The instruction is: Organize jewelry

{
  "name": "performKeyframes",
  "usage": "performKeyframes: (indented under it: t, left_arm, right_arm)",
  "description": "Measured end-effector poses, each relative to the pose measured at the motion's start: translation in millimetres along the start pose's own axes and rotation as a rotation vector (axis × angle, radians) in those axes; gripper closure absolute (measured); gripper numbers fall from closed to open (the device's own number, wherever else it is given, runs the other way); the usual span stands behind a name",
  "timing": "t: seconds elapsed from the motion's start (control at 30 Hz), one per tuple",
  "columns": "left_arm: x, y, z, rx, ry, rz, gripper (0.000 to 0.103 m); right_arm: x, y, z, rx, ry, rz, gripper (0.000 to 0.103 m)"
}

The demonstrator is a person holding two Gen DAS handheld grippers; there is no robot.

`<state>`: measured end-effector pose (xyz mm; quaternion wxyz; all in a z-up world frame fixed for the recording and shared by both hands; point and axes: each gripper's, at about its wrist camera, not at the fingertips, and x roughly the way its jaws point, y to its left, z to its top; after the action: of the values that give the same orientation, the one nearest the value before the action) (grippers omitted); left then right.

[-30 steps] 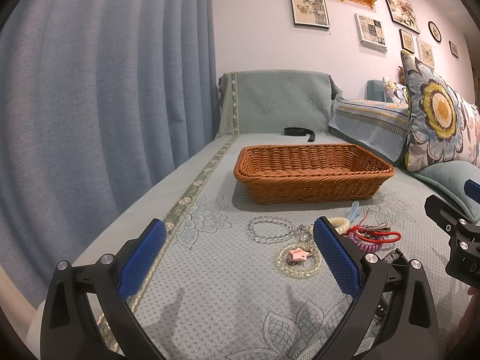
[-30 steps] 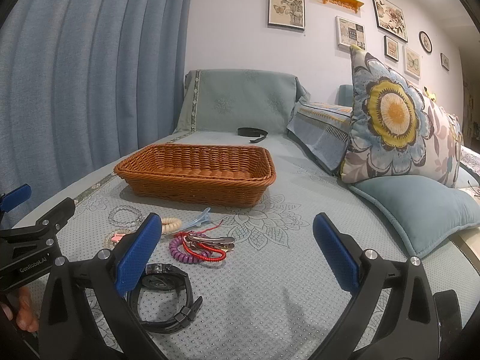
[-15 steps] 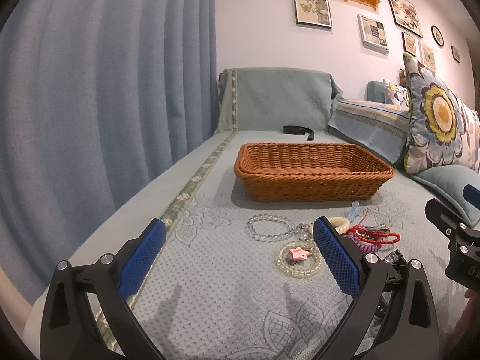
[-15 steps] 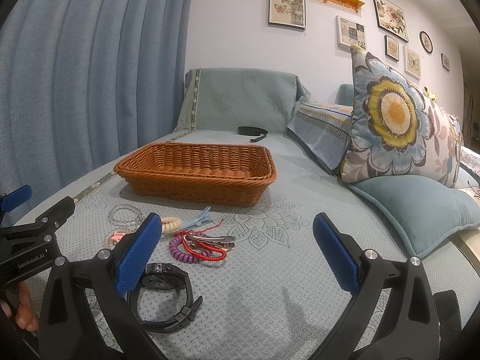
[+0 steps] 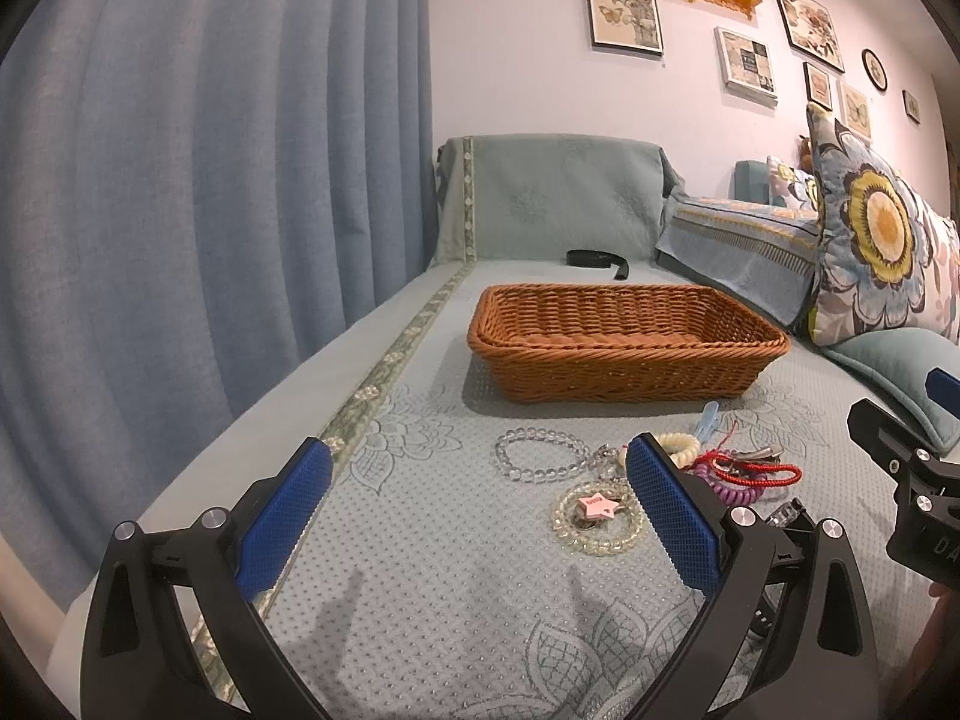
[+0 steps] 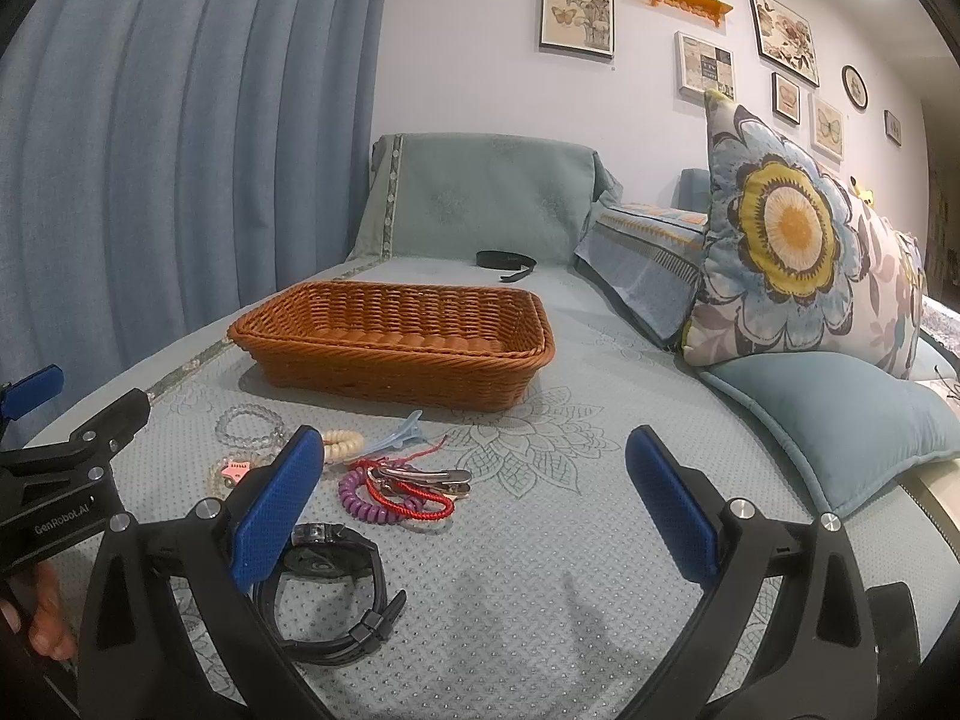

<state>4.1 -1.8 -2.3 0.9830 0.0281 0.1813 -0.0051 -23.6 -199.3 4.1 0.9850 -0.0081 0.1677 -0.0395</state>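
An empty brown wicker basket [image 5: 624,336] [image 6: 396,342] stands on the teal sofa cover. In front of it lies a cluster of jewelry: a clear bead bracelet [image 5: 540,456] [image 6: 249,426], a pale bead ring with a pink star charm [image 5: 597,510], a cream bead bracelet [image 6: 342,441], a blue hair clip [image 6: 399,435], a purple coil tie with red cord [image 6: 396,495] and a black watch [image 6: 327,588]. My left gripper [image 5: 480,504] is open and empty, just left of the cluster. My right gripper [image 6: 468,501] is open and empty, just right of it.
A black strap [image 5: 597,258] lies behind the basket. Floral and teal cushions [image 6: 798,240] line the right side. A blue curtain [image 5: 210,180] hangs on the left past the sofa's edge. Framed pictures hang on the back wall.
Both views have shifted very slightly; the jewelry and basket have not moved and both grippers stay open.
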Motion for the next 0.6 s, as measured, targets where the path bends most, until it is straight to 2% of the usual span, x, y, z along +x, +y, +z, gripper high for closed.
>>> performKeyframes:
  t: [0.17,0.27,0.3,0.37,0.4,0.47,0.57,0.6]
  left_arm:
    - [0.7,1.4,-0.3,-0.003,0.007,-0.001,0.008]
    - [9.4,8.3,1.7,-0.019,0.054,-0.029,0.008]
    - [16.6,12.5,2.4,-0.026,0.097,-0.048,0.008]
    - [31.5,24.0,1.6,-0.062,0.186,-0.123,0.009]
    - [37.3,29.0,0.4,-0.082,0.22,-0.145,0.013]
    - [47.2,38.8,-0.9,-0.124,0.272,-0.158,0.017]
    - [56.0,44.4,-4.0,-0.145,0.314,-0.202,0.02]
    - [59.1,44.4,-5.2,-0.145,0.327,-0.225,0.021]
  right_arm:
    - [2.6,1.1,-0.2,-0.017,0.016,-0.001,0.007]
    - [10.1,-2.6,-0.4,-0.001,0.091,-0.001,0.01]
    - [13.9,-6.4,-1.0,0.017,0.133,0.008,0.012]
    - [20.2,-13.8,-2.2,0.053,0.184,0.053,0.024]
    - [24.7,-20.4,-4.2,0.085,0.227,0.086,0.027]
    - [33.3,-29.1,-8.1,0.124,0.296,0.143,0.038]
    - [37.8,-28.9,-12.9,0.147,0.332,0.194,0.042]
    - [37.6,-28.1,-13.0,0.175,0.37,0.229,0.042]
